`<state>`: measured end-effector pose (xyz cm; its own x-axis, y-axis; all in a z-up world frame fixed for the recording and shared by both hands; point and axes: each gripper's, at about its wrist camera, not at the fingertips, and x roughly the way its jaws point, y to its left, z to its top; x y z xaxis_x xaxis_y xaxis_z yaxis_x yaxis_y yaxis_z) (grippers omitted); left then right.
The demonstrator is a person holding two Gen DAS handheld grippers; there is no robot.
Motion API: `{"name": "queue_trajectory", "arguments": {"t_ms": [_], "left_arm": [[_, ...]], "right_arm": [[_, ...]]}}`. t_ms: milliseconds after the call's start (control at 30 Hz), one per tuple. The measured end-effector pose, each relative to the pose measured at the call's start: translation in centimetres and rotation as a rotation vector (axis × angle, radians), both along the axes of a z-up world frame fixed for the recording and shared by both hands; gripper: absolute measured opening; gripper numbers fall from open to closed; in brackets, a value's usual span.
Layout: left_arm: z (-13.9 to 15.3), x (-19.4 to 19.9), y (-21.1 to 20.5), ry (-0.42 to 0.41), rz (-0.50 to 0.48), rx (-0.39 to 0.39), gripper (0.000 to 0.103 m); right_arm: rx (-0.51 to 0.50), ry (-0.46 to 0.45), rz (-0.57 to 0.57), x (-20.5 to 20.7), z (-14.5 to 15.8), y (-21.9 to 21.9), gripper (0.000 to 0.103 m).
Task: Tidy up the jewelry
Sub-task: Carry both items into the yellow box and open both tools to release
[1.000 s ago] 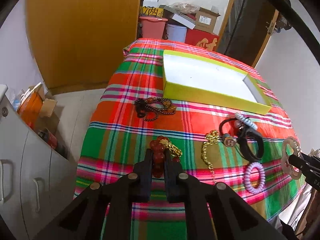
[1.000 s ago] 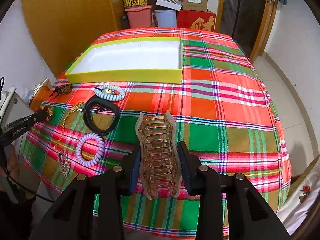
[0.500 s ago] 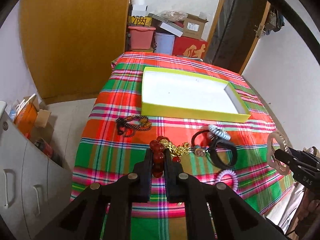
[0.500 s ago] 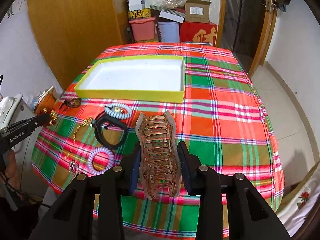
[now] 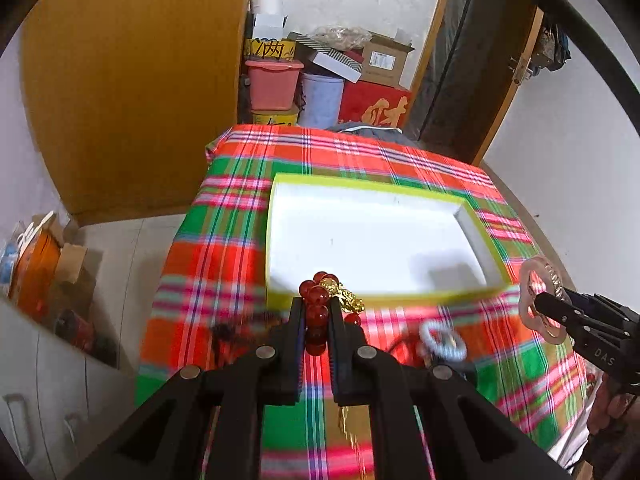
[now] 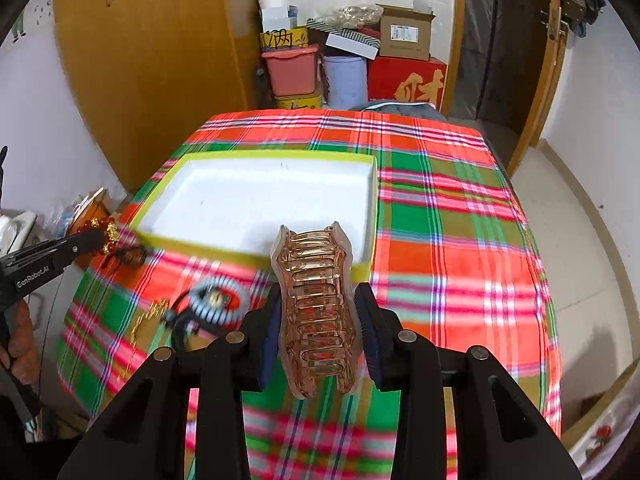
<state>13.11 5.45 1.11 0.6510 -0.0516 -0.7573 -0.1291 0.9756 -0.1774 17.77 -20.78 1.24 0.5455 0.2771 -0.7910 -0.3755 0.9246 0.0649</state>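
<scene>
The left gripper (image 5: 316, 312) pinches a red bead bracelet (image 5: 316, 312) above the near rim of the empty yellow tray (image 6: 256, 258). Blurred pieces, apparently a coil hair tie (image 6: 214, 300), wait on the plaid cloth (image 6: 440, 240). The right gripper (image 6: 316, 312) clamps a rose hair claw (image 6: 316, 304).

A plaid cloth (image 6: 448, 240) covers the table. Beyond its far edge, at 12 o'clock, stand a pink tub (image 6: 291, 68), a pale blue bucket (image 6: 346, 80) and a red box (image 6: 406, 80) with a gold character. A cardboard box (image 6: 406, 32) sits on the red box. A wooden cabinet (image 6: 152, 60) fills 10 o'clock, a door frame (image 6: 540, 80) rises at 2 o'clock. At 9 o'clock in the left view lies an orange item (image 5: 34, 276) beside a grey cupboard (image 5: 40, 392).
</scene>
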Motion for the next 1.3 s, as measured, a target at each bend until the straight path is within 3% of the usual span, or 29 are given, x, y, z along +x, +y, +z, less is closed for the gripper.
{"name": "queue_trajectory", "arguments": {"t_ms": [233,600,1067,1133,1233,1300], "left_arm": [[-0.3,4.1,0.7,-0.004,-0.007,0.006,0.010],[-2.9,8.4,1.3,0.048,-0.011,0.013,0.010],[-5.6,9.1,1.3,0.126,-0.008,0.031,0.012],[-5.5,9.1,1.2,0.132,-0.005,0.035,0.012],[-5.0,8.8,1.1,0.117,-0.007,0.015,0.023],[-4.3,8.3,1.1,0.093,-0.003,0.018,0.045]], "right_arm": [[0.001,0.018,0.000,4.1,-0.9,0.8,0.037],[-0.018,0.062,0.005,7.9,-3.3,1.7,0.037],[-0.029,0.112,0.018,8.9,-5.1,2.1,0.037],[-0.022,0.104,0.025,8.5,-4.8,2.0,0.042],[-0.001,0.067,0.028,7.7,-3.6,1.8,0.051],[0.005,0.048,0.025,7.1,-2.9,1.6,0.052]]}}
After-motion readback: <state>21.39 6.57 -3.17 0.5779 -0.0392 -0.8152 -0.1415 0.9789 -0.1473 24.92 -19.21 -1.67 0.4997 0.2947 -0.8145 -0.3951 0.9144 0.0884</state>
